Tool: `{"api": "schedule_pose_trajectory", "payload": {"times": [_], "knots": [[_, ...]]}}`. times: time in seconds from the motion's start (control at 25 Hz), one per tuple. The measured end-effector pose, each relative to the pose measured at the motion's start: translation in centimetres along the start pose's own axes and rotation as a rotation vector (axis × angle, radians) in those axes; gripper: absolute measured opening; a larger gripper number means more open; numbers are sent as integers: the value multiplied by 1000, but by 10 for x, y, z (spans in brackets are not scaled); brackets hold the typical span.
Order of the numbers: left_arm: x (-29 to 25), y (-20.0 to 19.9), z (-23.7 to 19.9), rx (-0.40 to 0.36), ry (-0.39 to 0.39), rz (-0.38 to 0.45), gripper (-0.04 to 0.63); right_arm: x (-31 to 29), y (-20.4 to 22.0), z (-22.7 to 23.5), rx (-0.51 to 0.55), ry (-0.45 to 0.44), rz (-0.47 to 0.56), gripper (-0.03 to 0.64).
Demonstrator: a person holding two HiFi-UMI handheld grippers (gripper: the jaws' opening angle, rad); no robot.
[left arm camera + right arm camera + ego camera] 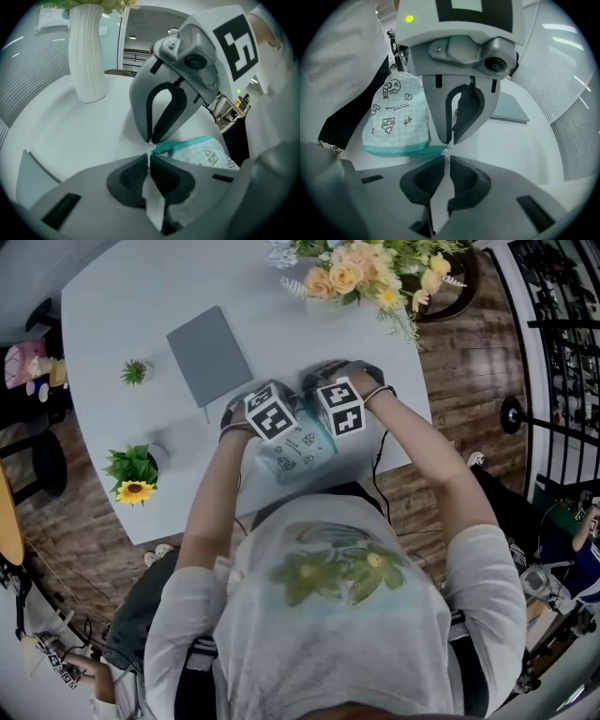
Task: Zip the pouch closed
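Observation:
A small mint-checked pouch (295,454) with cartoon prints and a teal zipper (401,150) lies at the near edge of the white table (112,315). Both grippers meet nose to nose at one end of the zipper. My left gripper (149,158) is shut on the pouch's end, right by the teal tape (164,148). My right gripper (443,159) faces it with its jaws a narrow slit apart. A tiny pale zipper pull sits at its tips, and the pads do not visibly press on it. In the head view the marker cubes (270,414) (339,407) hide both sets of jaws.
A grey notebook (208,354) lies behind the pouch. A white ribbed vase (86,56) holding a bouquet (361,273) stands at the table's far side. A small green plant (136,371) and a potted sunflower (134,476) are on the left. The person's torso is close to the table edge.

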State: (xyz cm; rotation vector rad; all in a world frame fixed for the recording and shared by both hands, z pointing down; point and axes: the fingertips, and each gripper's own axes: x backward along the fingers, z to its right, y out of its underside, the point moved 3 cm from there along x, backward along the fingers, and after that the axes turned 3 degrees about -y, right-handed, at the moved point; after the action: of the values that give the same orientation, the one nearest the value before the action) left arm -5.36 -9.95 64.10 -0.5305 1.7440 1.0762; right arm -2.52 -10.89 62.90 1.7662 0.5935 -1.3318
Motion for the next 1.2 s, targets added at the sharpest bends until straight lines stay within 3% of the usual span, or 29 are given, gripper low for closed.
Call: {"api": "schedule_pose_trajectory", "payload": {"times": [0.16,0.36,0.52,0.72,1.0,1.2], "knots": [[0,0,0,2,-9,0,25,-1,4,-4,-53,3,4,28],[0,-1,-1,20,-24,11,25,1,5,-4,-201,63,44,23],[0,0,0,81,-21,27,25,1,4,-8,-275,145,51,21],[0,-1,-3,127,-10,17,23,2,6,-8,-385,164,73,18],[0,-4,-4,115,-41,15,23,6,5,-14,-382,170,45,18],[1,-3,-4,153,-57,36,23,9,6,-20,-379,181,43,18]]}}
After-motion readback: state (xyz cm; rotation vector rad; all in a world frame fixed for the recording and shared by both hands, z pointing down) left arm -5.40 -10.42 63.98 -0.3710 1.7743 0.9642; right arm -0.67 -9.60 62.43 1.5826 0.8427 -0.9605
